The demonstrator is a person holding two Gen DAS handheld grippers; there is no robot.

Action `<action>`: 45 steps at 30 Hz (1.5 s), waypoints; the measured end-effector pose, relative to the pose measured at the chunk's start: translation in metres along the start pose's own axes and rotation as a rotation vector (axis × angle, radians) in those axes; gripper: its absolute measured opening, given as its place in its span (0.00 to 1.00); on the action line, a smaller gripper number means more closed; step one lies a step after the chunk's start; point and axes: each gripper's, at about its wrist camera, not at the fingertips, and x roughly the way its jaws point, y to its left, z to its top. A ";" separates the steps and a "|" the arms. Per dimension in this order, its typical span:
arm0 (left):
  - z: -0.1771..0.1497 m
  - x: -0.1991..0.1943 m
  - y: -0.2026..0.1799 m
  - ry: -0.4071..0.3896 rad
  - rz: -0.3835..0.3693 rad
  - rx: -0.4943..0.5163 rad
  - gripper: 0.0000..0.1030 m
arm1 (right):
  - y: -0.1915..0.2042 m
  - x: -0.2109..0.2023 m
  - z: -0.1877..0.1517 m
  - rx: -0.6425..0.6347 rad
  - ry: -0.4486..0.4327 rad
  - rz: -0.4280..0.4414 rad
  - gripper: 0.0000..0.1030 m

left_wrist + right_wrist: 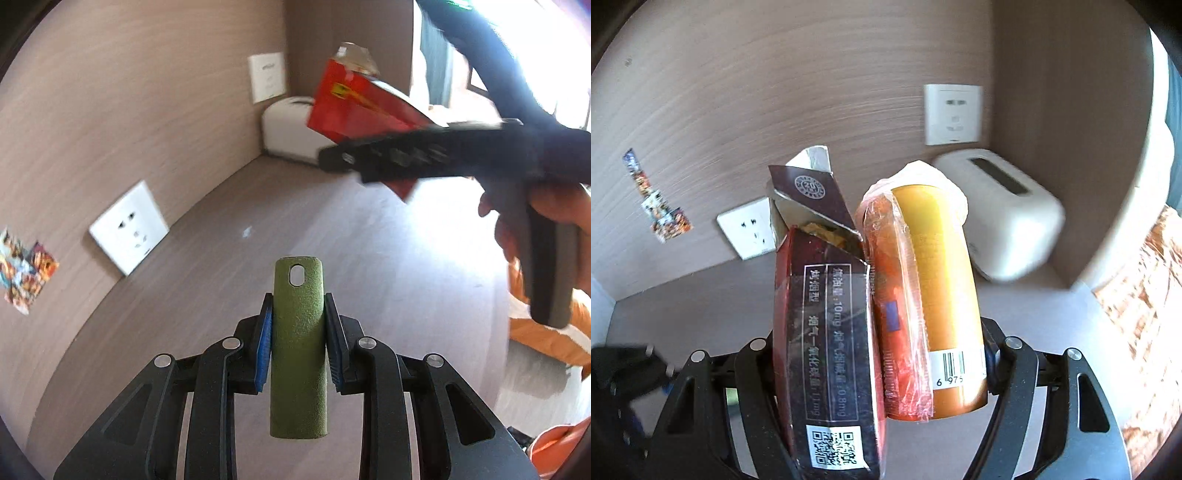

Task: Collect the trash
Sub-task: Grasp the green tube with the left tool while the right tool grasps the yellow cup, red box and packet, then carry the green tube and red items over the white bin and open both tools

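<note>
My left gripper is shut on a green cylindrical lighter-like tube, held above the wooden shelf. My right gripper is shut on two cigarette packs side by side: an opened dark red pack with its flap up and an orange-gold pack in crinkled plastic wrap. In the left wrist view the right gripper is at the upper right, blurred, with the red pack in it.
A white tissue box stands in the back corner and also shows in the left wrist view. White wall sockets and a switch plate sit on the wood wall. A colourful sticker is on the wall. Orange bedding lies right.
</note>
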 end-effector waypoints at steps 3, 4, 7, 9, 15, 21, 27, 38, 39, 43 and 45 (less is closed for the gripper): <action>0.007 -0.005 -0.028 -0.022 -0.020 0.046 0.24 | -0.021 -0.018 -0.010 0.017 -0.012 -0.029 0.71; 0.008 -0.007 -0.033 -0.025 -0.027 0.054 0.24 | -0.028 -0.024 -0.017 0.026 -0.014 -0.038 0.71; 0.012 -0.014 -0.058 -0.038 -0.051 0.092 0.24 | -0.043 -0.051 -0.042 0.050 -0.021 -0.069 0.71; 0.012 -0.016 -0.073 -0.043 -0.066 0.117 0.24 | -0.061 -0.060 -0.051 0.064 -0.019 -0.081 0.71; 0.012 -0.025 -0.130 -0.046 -0.121 0.196 0.24 | -0.087 -0.107 -0.097 0.096 -0.011 -0.145 0.71; 0.005 -0.022 -0.195 -0.026 -0.201 0.313 0.24 | -0.107 -0.135 -0.143 0.151 0.023 -0.197 0.71; -0.010 -0.004 -0.249 0.023 -0.288 0.421 0.24 | -0.127 -0.151 -0.198 0.200 0.071 -0.241 0.72; -0.064 0.068 -0.338 0.197 -0.434 0.645 0.24 | -0.159 -0.125 -0.322 0.329 0.274 -0.318 0.72; -0.069 0.075 -0.343 0.211 -0.440 0.659 0.24 | -0.161 -0.121 -0.332 0.342 0.284 -0.321 0.72; -0.092 0.117 -0.359 0.284 -0.472 0.694 0.24 | -0.168 -0.101 -0.368 0.364 0.325 -0.341 0.72; -0.111 0.138 -0.367 0.326 -0.483 0.690 0.24 | -0.173 -0.086 -0.389 0.384 0.350 -0.339 0.72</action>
